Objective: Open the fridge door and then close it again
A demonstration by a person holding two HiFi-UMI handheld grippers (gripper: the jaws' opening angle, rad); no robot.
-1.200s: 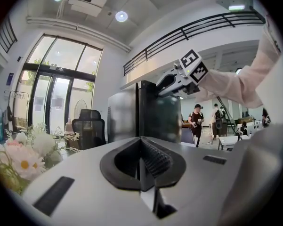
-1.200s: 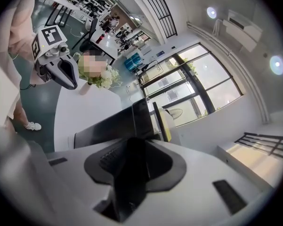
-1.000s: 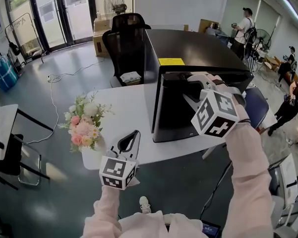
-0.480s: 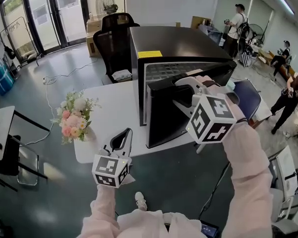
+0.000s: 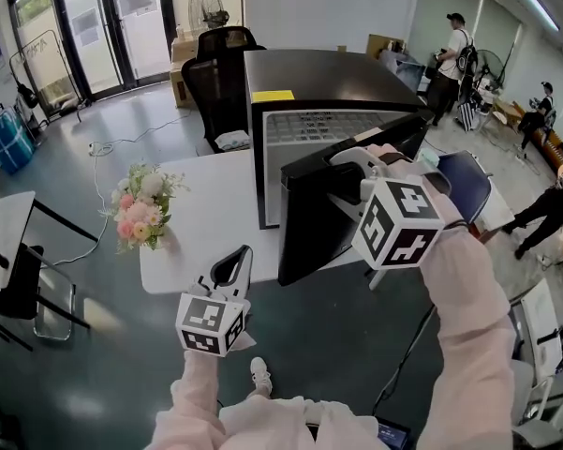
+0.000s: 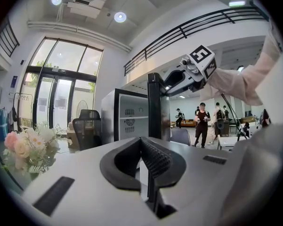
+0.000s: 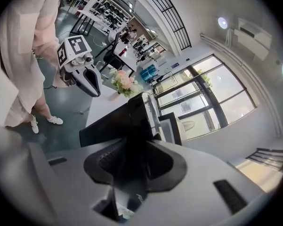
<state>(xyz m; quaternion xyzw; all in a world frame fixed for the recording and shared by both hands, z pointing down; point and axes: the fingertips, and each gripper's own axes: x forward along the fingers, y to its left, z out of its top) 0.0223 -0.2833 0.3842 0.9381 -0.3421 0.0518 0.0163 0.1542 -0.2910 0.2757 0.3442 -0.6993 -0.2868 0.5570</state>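
- Right gripper view: the right gripper (image 7: 132,157) has its jaws clamped on the top edge of the fridge door (image 7: 115,121), which stands partly open from the fridge (image 5: 328,82).
- Risk: the smooth door edge could slip from the pads on a further swing, leaving the door ajar.
- A hard pull could drag the fridge toward the table (image 5: 201,218) edge.
- Left gripper (image 6: 142,145), jaws closed on nothing, hovers front-left of the fridge; a stray sweep could topple the flowers (image 5: 139,216).
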